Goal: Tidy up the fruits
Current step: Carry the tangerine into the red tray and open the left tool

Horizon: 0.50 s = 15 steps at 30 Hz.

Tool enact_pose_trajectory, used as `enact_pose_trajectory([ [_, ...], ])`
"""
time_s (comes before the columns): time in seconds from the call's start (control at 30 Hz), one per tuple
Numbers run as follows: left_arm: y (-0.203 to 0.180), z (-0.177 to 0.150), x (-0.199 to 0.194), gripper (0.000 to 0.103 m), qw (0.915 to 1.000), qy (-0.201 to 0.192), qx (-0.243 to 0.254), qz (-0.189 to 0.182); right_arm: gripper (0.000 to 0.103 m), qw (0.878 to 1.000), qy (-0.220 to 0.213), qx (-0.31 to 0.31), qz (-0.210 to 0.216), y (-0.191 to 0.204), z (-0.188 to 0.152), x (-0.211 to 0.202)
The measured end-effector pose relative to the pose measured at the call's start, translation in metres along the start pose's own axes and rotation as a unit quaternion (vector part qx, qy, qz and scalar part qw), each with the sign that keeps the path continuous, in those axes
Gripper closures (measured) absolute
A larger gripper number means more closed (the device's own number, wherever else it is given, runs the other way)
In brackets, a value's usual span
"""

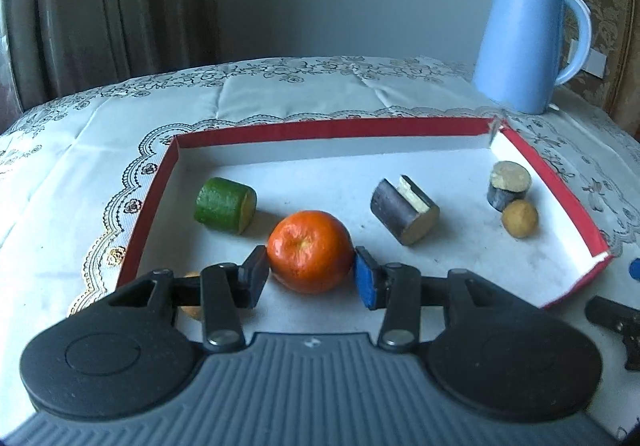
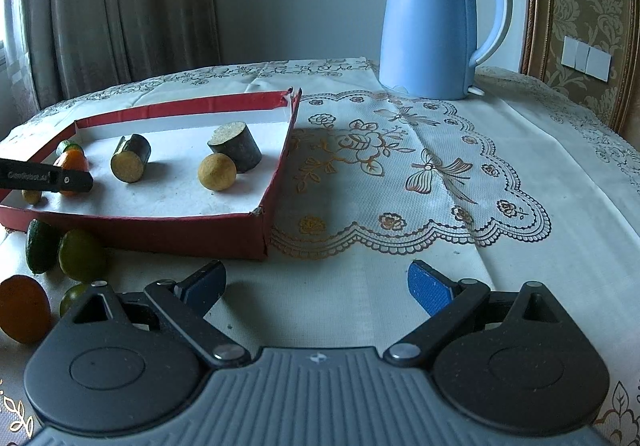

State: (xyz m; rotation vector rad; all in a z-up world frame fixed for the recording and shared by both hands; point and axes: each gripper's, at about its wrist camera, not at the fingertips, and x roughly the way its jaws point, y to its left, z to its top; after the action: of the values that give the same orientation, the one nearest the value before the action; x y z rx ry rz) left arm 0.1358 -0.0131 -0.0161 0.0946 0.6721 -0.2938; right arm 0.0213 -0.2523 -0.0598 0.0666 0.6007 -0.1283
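Orange mandarin (image 1: 310, 250), round with dimpled glossy skin, sits on the white floor of the shallow red-walled cardboard tray (image 1: 344, 125), near the front edge, between the jaws of the left gripper (image 1: 311, 278). Jaws are closed to a narrow gap around the fruit's widest girth; the black pad (image 1: 256, 274) and the blue pad (image 1: 366, 282) appear to touch its sides, so a grip is judged to be on, whether just taken or about to be let go cannot be told.

Handling, as judged: light, soft under a thin peel, easily bruised or split if squeezed hard; skin fairly slick, shape prone to rolling once set down. Best held across the equator, as now, stem dimple up, with gentle pressure.

Also in the tray: a green-skinned cylinder chunk (image 1: 225, 205) at left, a dark-skinned cut cylinder (image 1: 404, 210) lying on its side, another dark stub (image 1: 508, 185) standing upright, and a small round tan fruit (image 1: 519, 218) touching it.

Right gripper (image 2: 316, 292) hovers over the lace-patterned cloth on the tabletop (image 2: 400, 173), jaws wide apart, nothing between them.

View differences: only the left wrist view shows pad contact on the mandarin. Only the right wrist view shows fruit not yet in the tray, beside its near wall: a dark green oval fruit (image 2: 40, 252), a green lime-like fruit (image 2: 82, 254), and an orange fruit (image 2: 24, 308). A pale blue electric kettle (image 2: 432, 21) appears in both.
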Motion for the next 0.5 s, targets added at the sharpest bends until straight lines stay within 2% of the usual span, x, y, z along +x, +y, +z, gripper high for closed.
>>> enact_pose_trajectory([
  [0.07,0.002,-0.003,-0.007,0.058,1.0000,-0.003,0.000,-0.009,0.005,1.000,0.000,0.000,0.000,0.000,-0.001,0.000],
  [0.2,0.005,-0.009,-0.037,0.033,0.9994,-0.032,-0.001,-0.008,0.005,1.000,0.000,0.000,0.000,0.000,-0.001,0.000],
  [0.27,0.008,-0.013,-0.054,0.028,0.9988,-0.049,-0.002,-0.008,0.005,1.000,0.001,-0.001,0.000,0.001,-0.001,0.000],
  [0.5,0.021,-0.049,-0.102,0.023,0.9971,-0.073,-0.020,0.006,0.005,1.000,0.001,-0.001,0.000,0.001,-0.001,0.000],
])
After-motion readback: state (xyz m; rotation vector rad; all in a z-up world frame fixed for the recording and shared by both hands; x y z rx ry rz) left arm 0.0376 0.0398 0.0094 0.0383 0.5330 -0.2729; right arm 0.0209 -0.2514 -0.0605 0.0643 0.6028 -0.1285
